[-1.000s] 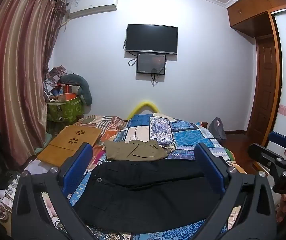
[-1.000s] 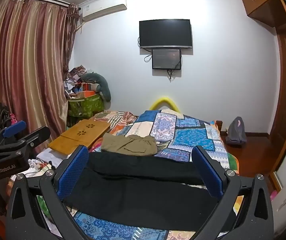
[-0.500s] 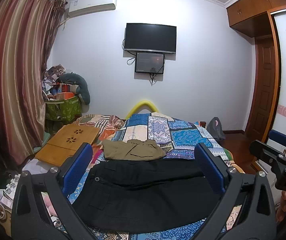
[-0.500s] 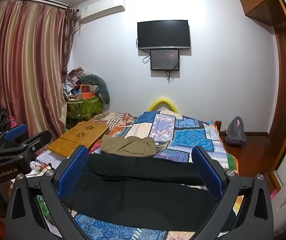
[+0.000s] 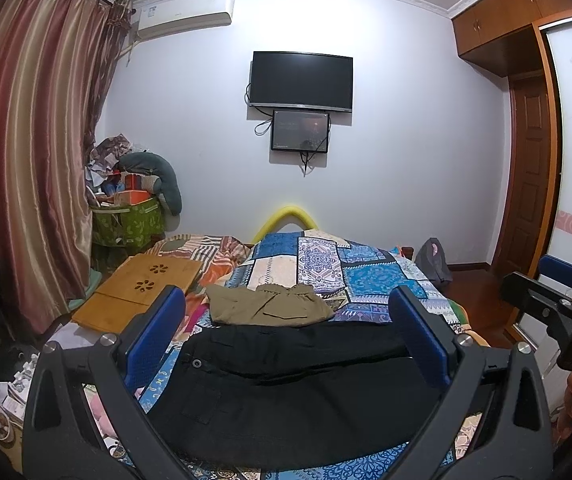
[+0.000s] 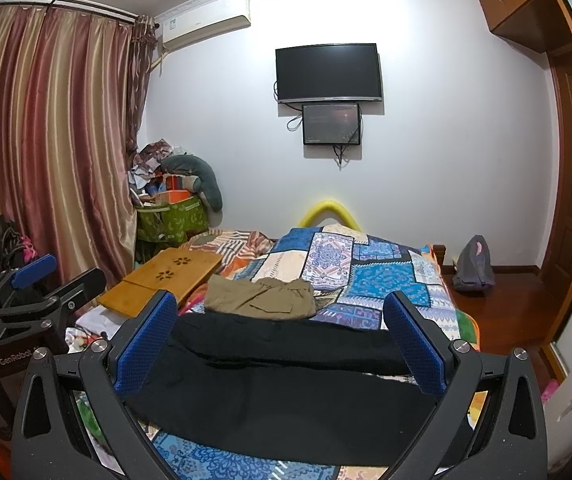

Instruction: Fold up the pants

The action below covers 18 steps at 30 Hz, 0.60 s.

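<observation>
Hovering: both tongs hang above the near end of the bed, clear of any cloth; my read is that folding has not begun.
Left tongs (image 5: pixel 286 344): jaws spread wide, nothing between them; seen from the right wrist they sit at 9 o'clock (image 6: pixel 52 286).
Right tongs (image 6: pixel 282 344): jaws spread wide and empty too; seen from the left wrist they sit at 3 o'clock (image 5: pixel 541 284).
Black pants (image 5: pixel 286 384): laid flat crosswise on the patchwork quilt (image 5: pixel 369 280), filling the 6 o'clock part of both views; waistband button towards 8 o'clock, legs running out towards 3 o'clock.
Khaki garment (image 5: pixel 270 306): already in a folded bundle, just beyond the black pants towards 12 o'clock, its near edge touching or almost touching them.
Wooden lap tray (image 5: pixel 142 292): at 9 o'clock on the bed's left side, near the waistband end.
Risk, layers: the dark fabric hides its seams and edges, so a pinch may catch only the top layer and the fold would come up twisted.
Risk, neighbour: lifting the far edge could drag the khaki garment along, since the two lie so close.
Risk, quilt: closing too deep could grab the soft quilt with the pants.
Risk, uneven lift: if one side rises first, the fold will skew.
</observation>
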Available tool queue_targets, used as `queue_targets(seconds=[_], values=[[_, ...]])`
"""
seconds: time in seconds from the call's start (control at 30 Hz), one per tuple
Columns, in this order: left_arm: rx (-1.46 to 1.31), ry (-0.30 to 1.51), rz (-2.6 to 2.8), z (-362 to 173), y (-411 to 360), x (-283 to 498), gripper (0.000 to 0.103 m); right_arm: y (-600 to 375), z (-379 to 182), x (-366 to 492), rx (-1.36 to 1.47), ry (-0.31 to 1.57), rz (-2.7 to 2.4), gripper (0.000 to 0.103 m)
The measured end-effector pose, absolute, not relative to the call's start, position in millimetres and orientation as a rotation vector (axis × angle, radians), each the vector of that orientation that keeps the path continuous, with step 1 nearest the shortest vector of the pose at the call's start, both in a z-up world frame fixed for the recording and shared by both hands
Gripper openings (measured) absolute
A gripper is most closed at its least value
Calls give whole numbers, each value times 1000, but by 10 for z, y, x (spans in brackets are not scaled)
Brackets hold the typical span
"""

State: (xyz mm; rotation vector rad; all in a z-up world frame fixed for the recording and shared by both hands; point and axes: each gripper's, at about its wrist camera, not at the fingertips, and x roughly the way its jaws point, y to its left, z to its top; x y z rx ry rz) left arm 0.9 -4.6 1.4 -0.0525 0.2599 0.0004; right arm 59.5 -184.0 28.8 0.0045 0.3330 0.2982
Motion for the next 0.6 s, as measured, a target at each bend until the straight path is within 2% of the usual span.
queue_targets(seconds=[0.6], values=[[-54, 251, 4, 8, -26, -31, 103, -1764, 294, 554, -3, 332, 304, 103]])
